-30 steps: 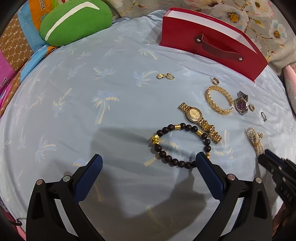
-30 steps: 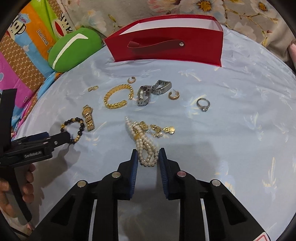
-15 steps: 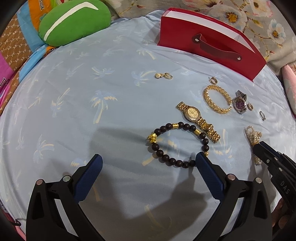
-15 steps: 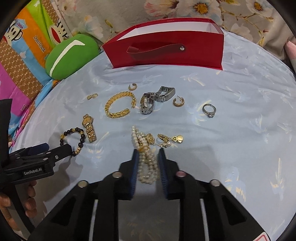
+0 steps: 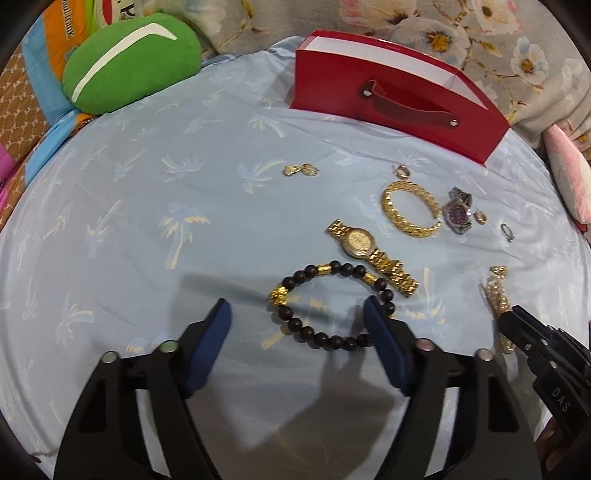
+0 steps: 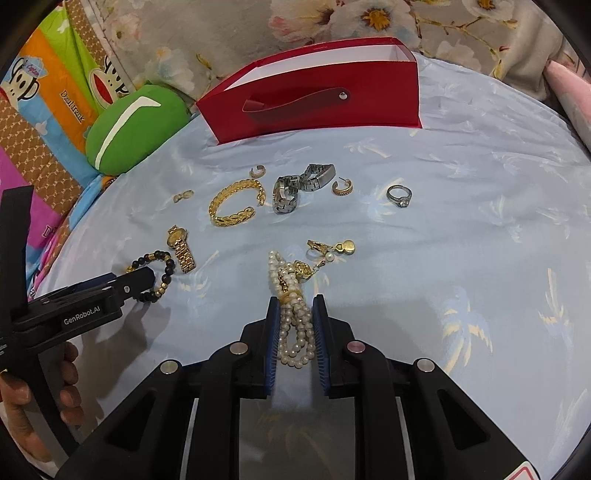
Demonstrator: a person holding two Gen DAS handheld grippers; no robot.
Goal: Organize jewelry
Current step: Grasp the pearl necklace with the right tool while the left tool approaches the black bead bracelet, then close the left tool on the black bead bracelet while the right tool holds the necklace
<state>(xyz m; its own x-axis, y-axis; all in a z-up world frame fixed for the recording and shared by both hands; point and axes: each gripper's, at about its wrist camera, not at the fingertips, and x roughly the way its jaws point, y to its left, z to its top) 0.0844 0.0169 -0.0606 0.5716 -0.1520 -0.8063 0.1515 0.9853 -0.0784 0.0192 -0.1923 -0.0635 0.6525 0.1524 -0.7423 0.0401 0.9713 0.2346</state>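
Jewelry lies scattered on a pale blue cloth. My right gripper (image 6: pixel 295 306) straddles a pearl bracelet (image 6: pixel 293 325), its jaws narrowly apart with the pearls between the pads; it is not clamped. My left gripper (image 5: pixel 297 314) is wide open, its right finger touching a dark bead bracelet (image 5: pixel 325 302) that lies between the fingers. A gold watch (image 5: pixel 369 251), a gold chain bangle (image 5: pixel 410 210), a silver watch (image 5: pixel 458 216), a ring (image 6: pixel 399 195) and small gold earrings (image 6: pixel 332 249) lie beyond. An open red box (image 6: pixel 314 99) stands at the back.
A green cushion (image 5: pixel 129 62) sits at the back left by a colourful blanket (image 6: pixel 44 122). Floral fabric (image 5: pixel 480 33) rises behind the red box (image 5: pixel 391 107). A pink item (image 5: pixel 569 173) lies at the right edge. The left gripper (image 6: pixel 110 291) appears in the right wrist view.
My right gripper has moved forward over the pearl bracelet, so the pearls now sit between its pads. My left gripper has edged forward toward the bead bracelet.
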